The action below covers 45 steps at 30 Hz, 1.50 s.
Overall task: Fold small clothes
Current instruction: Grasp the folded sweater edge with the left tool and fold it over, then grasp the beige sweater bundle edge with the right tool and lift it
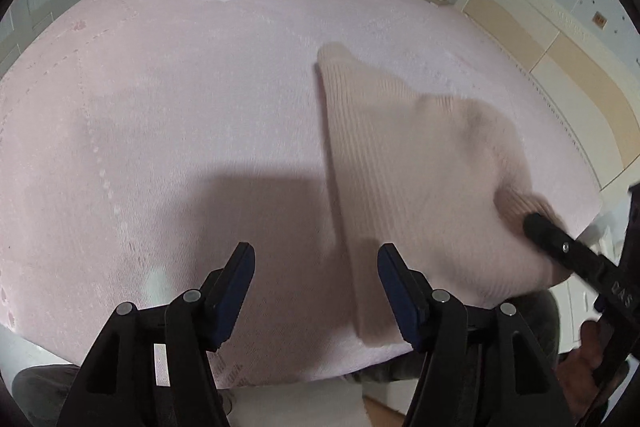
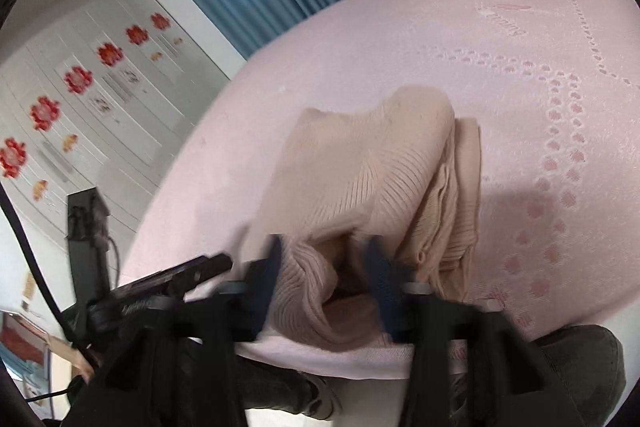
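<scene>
Left gripper [image 1: 316, 259], at six o'clock, gapes empty; right gripper [image 2: 320, 251] pinches the beige ribbed garment [image 2: 360, 171] on the pink cloth [image 2: 520, 67].

Both wrist cameras look steeply down from the near edge of the pink bed cover [image 1: 200, 99]. Both views share the ribbed beige garment [image 2: 360, 163], closest in the right view.

The left gripper [image 1: 316, 279] hangs with its fingers [image 1: 236, 291] spread and nothing between them — only the pink bed cover [image 1: 180, 99] beneath. At two o'clock from it lies a beige ribbed garment [image 1: 404, 163], blurred. The right gripper [image 1: 536, 223] enters from four o'clock, its tip pinching the garment's bunched edge.
</scene>
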Available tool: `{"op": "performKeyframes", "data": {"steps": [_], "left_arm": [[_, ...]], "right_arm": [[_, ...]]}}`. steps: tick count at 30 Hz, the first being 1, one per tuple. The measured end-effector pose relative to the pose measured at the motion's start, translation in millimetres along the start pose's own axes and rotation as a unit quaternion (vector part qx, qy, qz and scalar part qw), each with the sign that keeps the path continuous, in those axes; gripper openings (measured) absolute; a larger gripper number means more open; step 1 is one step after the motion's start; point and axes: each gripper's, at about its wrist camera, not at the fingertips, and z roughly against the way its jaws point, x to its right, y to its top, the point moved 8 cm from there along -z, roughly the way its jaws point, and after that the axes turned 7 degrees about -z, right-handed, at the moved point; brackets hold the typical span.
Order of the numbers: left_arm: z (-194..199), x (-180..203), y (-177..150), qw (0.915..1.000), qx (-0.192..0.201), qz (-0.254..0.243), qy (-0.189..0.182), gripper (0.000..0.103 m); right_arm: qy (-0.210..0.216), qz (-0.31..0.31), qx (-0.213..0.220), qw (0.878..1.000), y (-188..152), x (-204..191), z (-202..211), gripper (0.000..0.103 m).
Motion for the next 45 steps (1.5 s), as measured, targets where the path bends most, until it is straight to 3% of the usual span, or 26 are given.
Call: {"op": "performKeyframes", "data": {"steps": [3, 5, 6, 9, 12, 15, 17, 19, 23, 25, 26, 28, 29, 31, 34, 35, 36, 38, 41, 45], "left_arm": [[-8.7, 1.7, -5.2, 0.9998, -0.009, -0.002, -0.015, 0.062], [-11.2, 10.4, -2.1, 0.9994, -0.008, -0.002, -0.033, 0.062], [-11.8, 11.4, -1.0, 0.9990, -0.005, -0.005, -0.043, 0.062], [-11.1, 11.5, 3.0, 0.9982, -0.001, -0.012, -0.059, 0.062], [-12.4, 8.3, 9.5, 0.9983, 0.004, -0.022, -0.053, 0.062], [-15.4, 1.6, 18.4, 0.9991, 0.018, -0.027, -0.028, 0.062], [-19.1, 0.3, 25.4, 0.9992, 0.029, -0.025, -0.010, 0.062], [-17.0, -7.0, 30.3, 0.9991, 0.037, -0.018, 0.002, 0.062], [-20.1, -16.1, 36.7, 0.9991, 0.042, 0.010, -0.003, 0.062], [-23.7, -18.9, 36.5, 0.9991, 0.035, 0.021, -0.008, 0.062], [-23.1, -20.0, 26.5, 0.9991, 0.035, 0.023, -0.011, 0.062], [-25.3, -19.3, 23.3, 0.9989, 0.036, 0.028, -0.014, 0.062], [-26.3, -20.2, 23.4, 0.9987, 0.038, 0.030, -0.019, 0.062], [-30.7, -19.4, 25.8, 0.9982, 0.040, 0.034, -0.028, 0.062], [-29.4, -18.8, 26.3, 0.9983, 0.044, 0.027, -0.027, 0.062], [-29.3, -20.1, 26.8, 0.9984, 0.044, 0.025, -0.024, 0.062], [-28.1, -20.6, 26.6, 0.9985, 0.045, 0.022, -0.022, 0.062], [-25.6, -23.2, 26.1, 0.9982, 0.048, 0.026, -0.024, 0.062], [-30.0, -26.2, 28.7, 0.9979, 0.048, 0.034, -0.029, 0.062], [-27.8, -28.2, 27.1, 0.9974, 0.047, 0.040, -0.037, 0.062]], "right_arm": [[-0.015, 0.077, 0.077, 0.994, 5.0, -11.0, 29.1, 0.005], [0.003, 0.055, 0.088, 0.995, 4.0, -0.8, 43.3, 0.005], [0.000, 0.038, 0.083, 0.996, 2.2, 7.3, 42.7, 0.005], [-0.072, 0.000, 0.025, 0.997, -18.9, 49.3, 13.7, 0.005], [-0.068, -0.024, -0.006, 0.997, -32.1, 60.0, 3.4, 0.006], [-0.070, -0.001, 0.006, 0.998, -19.6, 50.3, 13.3, 0.023], [-0.066, 0.009, 0.033, 0.997, -2.8, 42.2, 19.8, 0.044], [-0.072, 0.009, 0.042, 0.996, 12.0, 39.8, 13.1, 0.046], [-0.095, -0.037, 0.010, 0.995, 26.5, 50.2, -19.7, 0.045], [-0.094, -0.036, -0.013, 0.995, 29.0, 49.3, -32.6, 0.028], [-0.090, -0.006, 0.011, 0.996, 34.5, 38.9, -26.1, 0.017], [-0.023, 0.042, 0.067, 0.997, 41.0, 14.2, 1.8, 0.015], [0.012, 0.039, 0.088, 0.995, 42.7, 13.3, 13.4, 0.015], [0.026, 0.004, 0.095, 0.995, 41.6, 28.8, 16.9, 0.015], [-0.077, -0.048, 0.017, 0.996, 25.2, 78.8, -23.9, 0.015], [-0.083, -0.060, 0.005, 0.995, 19.6, 86.7, -29.5, 0.016], [-0.078, -0.070, 0.014, 0.994, 20.0, 88.2, -24.8, 0.018], [-0.079, -0.083, 0.019, 0.993, 21.7, 88.8, -13.8, 0.050], [-0.046, -0.111, 0.020, 0.993, 15.9, 87.9, 1.0, 0.054], [0.013, -0.125, -0.026, 0.992, 1.9, 75.5, 0.9, 0.055]]}}
